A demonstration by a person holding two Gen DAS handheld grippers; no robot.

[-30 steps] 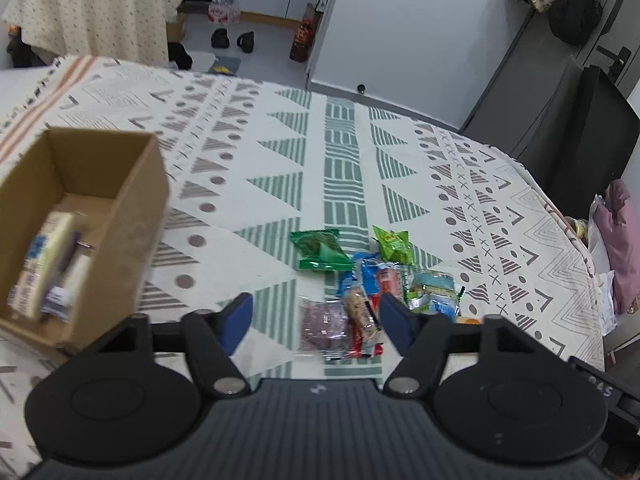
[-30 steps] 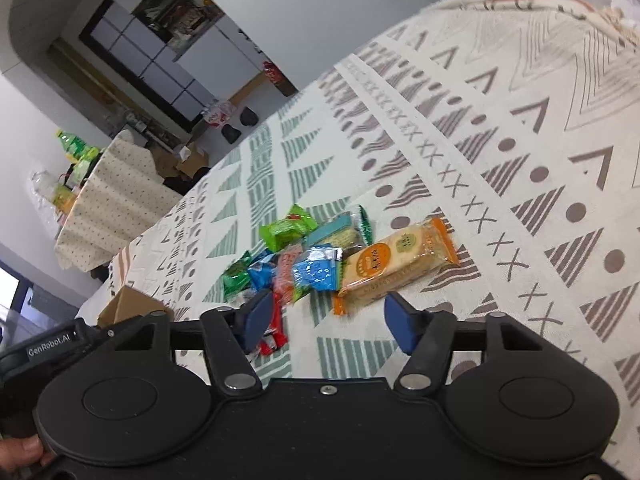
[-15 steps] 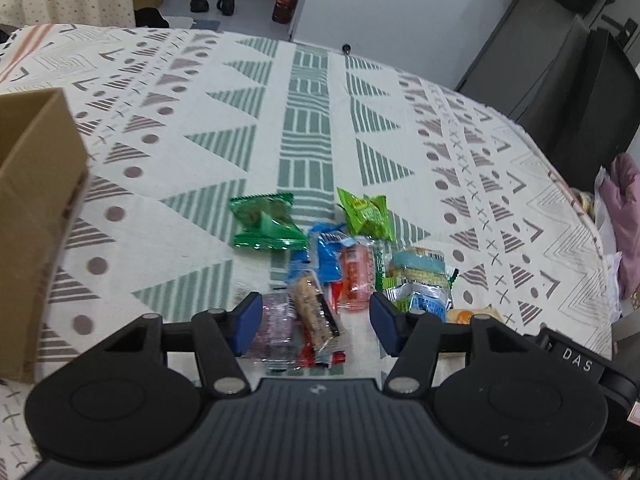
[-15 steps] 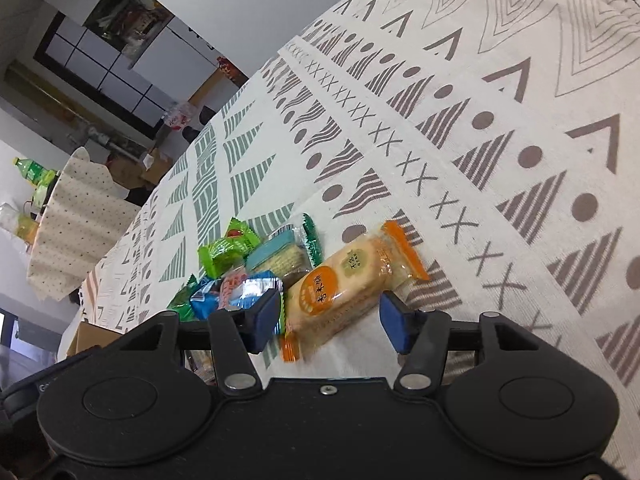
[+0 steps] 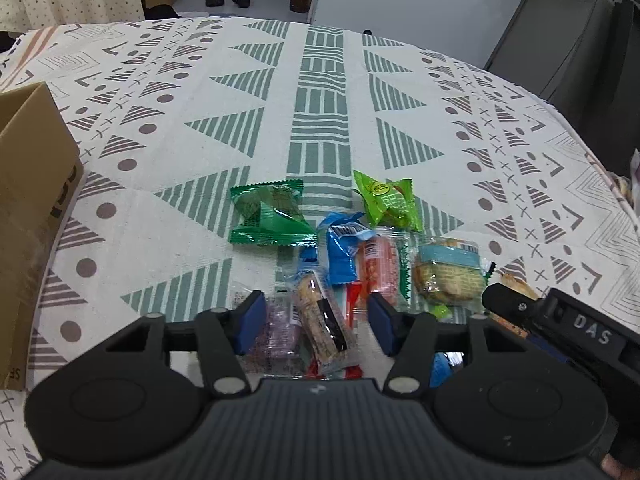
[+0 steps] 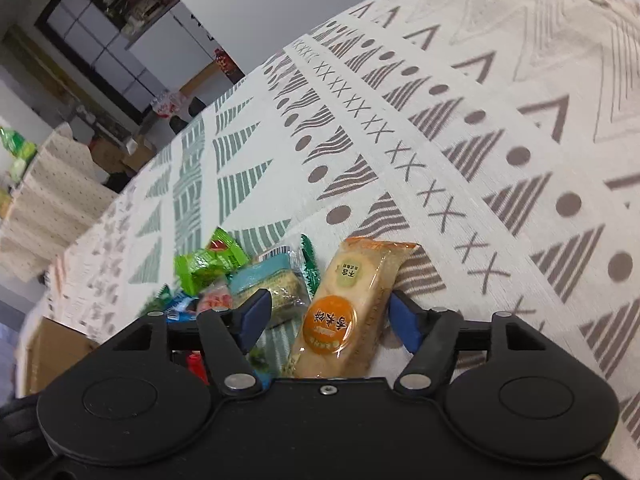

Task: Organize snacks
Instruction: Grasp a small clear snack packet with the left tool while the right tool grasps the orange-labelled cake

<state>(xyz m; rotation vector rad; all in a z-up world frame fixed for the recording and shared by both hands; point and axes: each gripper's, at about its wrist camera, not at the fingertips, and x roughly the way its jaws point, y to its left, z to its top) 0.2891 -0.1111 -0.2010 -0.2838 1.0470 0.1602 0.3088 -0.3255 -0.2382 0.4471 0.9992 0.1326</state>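
Note:
A heap of wrapped snacks lies on the patterned tablecloth point(image 5: 320, 80). My left gripper point(image 5: 316, 322) is open and straddles a brown bar in clear wrap point(image 5: 320, 320), with a purple packet point(image 5: 280, 330) at its left finger. Beyond it lie a dark green packet point(image 5: 270, 214), a light green packet point(image 5: 390, 204), a blue packet point(image 5: 342, 250), a pink packet point(image 5: 378, 268) and a teal-labelled cracker pack point(image 5: 448, 274). My right gripper point(image 6: 326, 320) is open around an orange-labelled cracker pack point(image 6: 348, 306); its right finger is close to the pack's side.
A cardboard box point(image 5: 28, 208) stands at the left edge of the table, also low left in the right wrist view as the box point(image 6: 52, 348). The other gripper's black body point(image 5: 560, 328) sits right of the heap. Dark chairs point(image 5: 580, 40) stand beyond the far right edge.
Both grippers have moved forward and down onto the snack heap. The left swung away from the box to straddle the brown bar; the right closed in around the orange cracker pack.

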